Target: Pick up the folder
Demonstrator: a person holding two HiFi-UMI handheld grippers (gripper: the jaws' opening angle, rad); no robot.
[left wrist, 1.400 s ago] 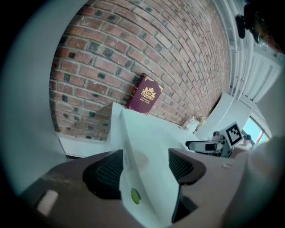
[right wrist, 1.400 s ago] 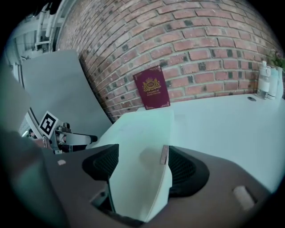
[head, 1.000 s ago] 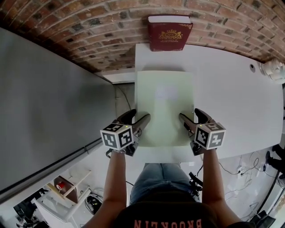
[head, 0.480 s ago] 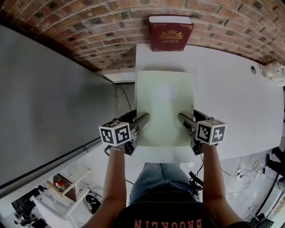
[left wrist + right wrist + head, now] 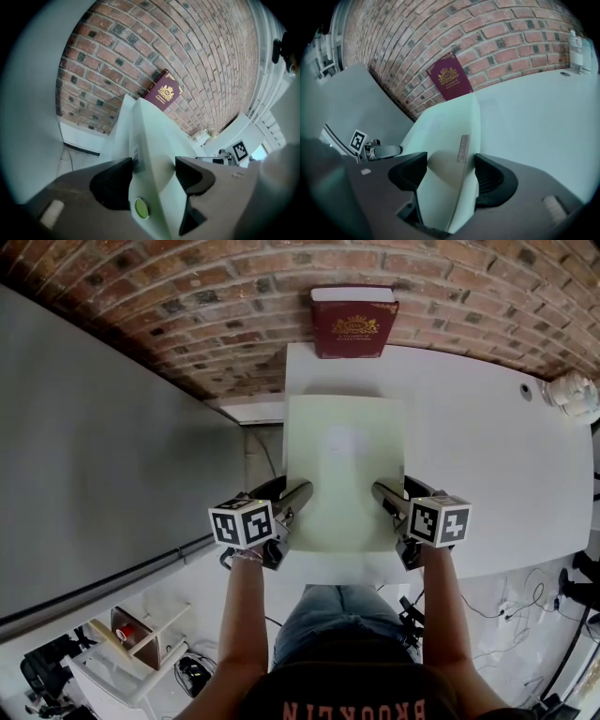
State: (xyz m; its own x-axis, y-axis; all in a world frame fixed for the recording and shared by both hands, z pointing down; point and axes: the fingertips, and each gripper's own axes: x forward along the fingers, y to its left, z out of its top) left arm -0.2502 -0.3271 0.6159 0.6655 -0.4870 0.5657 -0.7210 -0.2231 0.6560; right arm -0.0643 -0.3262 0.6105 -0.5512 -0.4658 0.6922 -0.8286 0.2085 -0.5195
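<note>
A pale green folder (image 5: 345,465) lies flat on the white table (image 5: 487,456), its near end by the table's front edge. My left gripper (image 5: 292,493) straddles the folder's left edge near the front corner. My right gripper (image 5: 392,495) straddles the right edge opposite. In the left gripper view the folder's edge (image 5: 154,140) runs between the dark pads of the left gripper (image 5: 152,176). In the right gripper view the folder (image 5: 445,131) likewise sits between the pads of the right gripper (image 5: 450,171). Both pairs of jaws are closing, with a little slack still showing beside the folder.
A dark red book (image 5: 353,322) leans upright against the brick wall at the table's far edge, beyond the folder. A white object (image 5: 574,390) sits at the table's far right. A grey panel (image 5: 103,465) fills the left side, with floor clutter below.
Both grippers' jaws have narrowed around the folder's side edges and both marker cubes have rolled slightly. The hands and the folder have stayed in place.
</note>
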